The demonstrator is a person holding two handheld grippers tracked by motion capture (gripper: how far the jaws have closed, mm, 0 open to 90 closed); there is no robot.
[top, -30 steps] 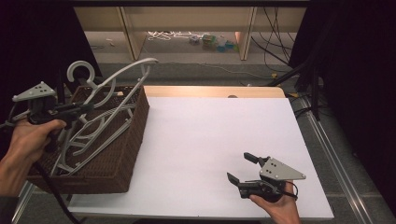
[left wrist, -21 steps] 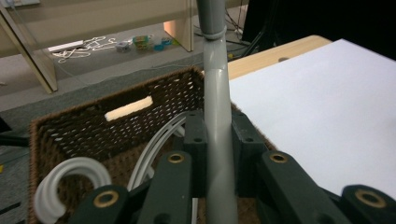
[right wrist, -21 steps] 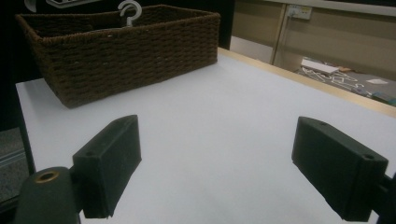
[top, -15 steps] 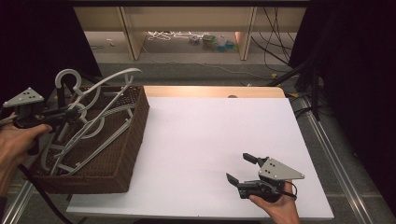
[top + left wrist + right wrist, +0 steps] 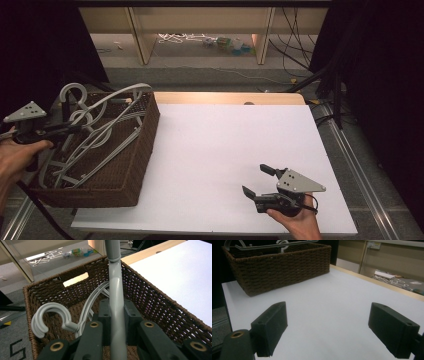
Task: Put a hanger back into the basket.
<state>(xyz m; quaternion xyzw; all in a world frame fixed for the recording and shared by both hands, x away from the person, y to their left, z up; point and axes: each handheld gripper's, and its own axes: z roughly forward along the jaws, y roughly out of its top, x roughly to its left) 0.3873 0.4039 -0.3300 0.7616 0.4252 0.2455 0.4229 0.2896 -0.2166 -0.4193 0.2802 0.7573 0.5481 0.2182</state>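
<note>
1. High view: I see my left gripper (image 5: 62, 131) at the left edge of the frame, over the near-left part of the wicker basket (image 5: 142, 150), with its jaws clamped on a grey plastic hanger (image 5: 107, 100). The hanger sits tilted above the others piled in the basket. Its hook curls up at the upper left of the basket, and one arm runs toward the basket's far right corner. My right gripper (image 5: 260, 181) rests low in the lower right of the frame on the white table (image 5: 225, 140), jaws spread and nothing between them. It is well apart from the basket.

2. Left gripper view: the jaws rise from the bottom and pinch a grey bar of the hanger (image 5: 116, 305) between the pads. The bar runs straight up the middle of the frame, along the gripper's own line of sight, toward the basket's far wall (image 5: 82, 272). More hanger hooks (image 5: 51, 317) lie to the lower left, inside the basket.

3. Right gripper view: both black jaws stand wide open over bare white surface. The basket (image 5: 279, 267) is in the upper left, far off, with hanger parts poking above its rim.

4. My reading: the left hand is the one on the job. The hanger's long axis slants across the basket, so freeing it means drawing it up and rightward toward the table.
</note>
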